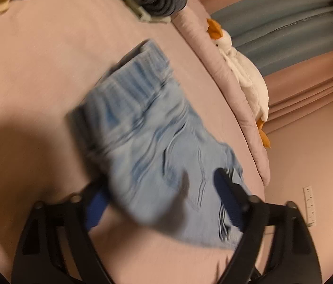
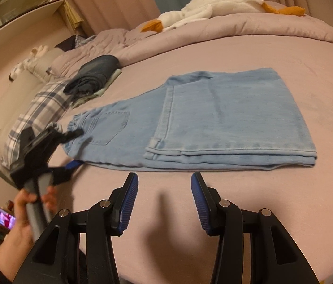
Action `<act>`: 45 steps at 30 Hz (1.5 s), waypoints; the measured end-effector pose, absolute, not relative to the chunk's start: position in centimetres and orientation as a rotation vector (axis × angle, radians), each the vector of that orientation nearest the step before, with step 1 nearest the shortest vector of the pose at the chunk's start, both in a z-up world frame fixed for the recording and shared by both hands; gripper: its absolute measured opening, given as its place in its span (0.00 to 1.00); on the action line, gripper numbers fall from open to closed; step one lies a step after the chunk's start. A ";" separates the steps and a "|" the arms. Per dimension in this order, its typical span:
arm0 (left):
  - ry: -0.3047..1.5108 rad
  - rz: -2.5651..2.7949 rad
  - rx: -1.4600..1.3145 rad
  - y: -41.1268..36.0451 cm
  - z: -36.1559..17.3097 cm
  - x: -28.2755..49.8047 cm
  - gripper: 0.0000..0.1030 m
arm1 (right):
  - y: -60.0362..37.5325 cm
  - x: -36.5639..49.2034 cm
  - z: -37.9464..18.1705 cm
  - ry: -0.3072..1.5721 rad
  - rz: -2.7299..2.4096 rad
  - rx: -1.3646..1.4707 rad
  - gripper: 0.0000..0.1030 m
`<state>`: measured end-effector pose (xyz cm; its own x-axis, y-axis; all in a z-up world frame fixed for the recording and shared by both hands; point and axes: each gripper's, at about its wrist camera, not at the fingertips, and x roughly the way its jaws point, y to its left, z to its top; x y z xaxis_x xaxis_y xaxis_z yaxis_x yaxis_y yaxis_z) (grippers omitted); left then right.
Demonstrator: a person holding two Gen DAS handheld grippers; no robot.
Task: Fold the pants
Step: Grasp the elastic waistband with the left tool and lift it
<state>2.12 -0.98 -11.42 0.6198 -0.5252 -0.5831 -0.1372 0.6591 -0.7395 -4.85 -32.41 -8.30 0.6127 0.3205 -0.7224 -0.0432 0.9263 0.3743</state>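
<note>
Left tool (image 2: 71, 149) sits at the waistband end of the pants (image 2: 213, 123), its fingers spread wide with one above the cloth and one blue pad (image 2: 73, 165) peeking out beneath the edge; in its own blurred view the denim lies between the parted fingers, and whether it is pinched cannot be told. A bare hand (image 2: 28, 207) grips its grey handle. Light blue pants lie flat on the pink bed (image 2: 237, 213), legs folded back over the seat so the hems rest near the back pocket. Right tool (image 2: 165, 203) hovers just short of the folded edge, wide open and holding nothing. Beyond, a dark folded garment (image 2: 95, 75) rests beside a plaid pillow (image 2: 38, 108), and a plush goose (image 2: 213, 7) lies on the rumpled duvet (image 2: 237, 30).
</note>
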 end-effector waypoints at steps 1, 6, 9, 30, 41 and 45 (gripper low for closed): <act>0.893 -0.256 -0.831 -1.3 -11.3 2.5 0.92 | -32.2 -4.7 -8.3 0.892 0.220 0.330 0.45; 0.922 -0.235 -0.841 -0.9 -11.5 3.9 0.54 | -31.5 -3.4 -8.3 0.902 0.239 0.310 0.46; 0.964 -0.239 -0.899 0.8 -12.1 4.1 0.30 | -30.7 -2.1 -8.0 0.904 0.263 0.286 0.46; 0.823 -0.306 -0.449 -2.5 -8.2 3.0 0.28 | -23.1 14.3 -12.4 1.145 0.170 0.045 0.11; 0.861 -0.293 -0.398 -3.1 -8.4 3.1 0.28 | -22.6 0.5 -11.3 1.150 0.208 0.107 0.11; 0.824 -0.307 -0.351 -3.9 -6.8 2.6 0.28 | -24.8 -1.5 -10.2 1.138 0.276 0.185 0.11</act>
<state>2.64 -3.85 -6.83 0.6412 -0.3974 -0.6564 0.1293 0.8991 -0.4181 -1.54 -24.77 -10.16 0.3909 0.3095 -0.8668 -0.1222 0.9509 0.2844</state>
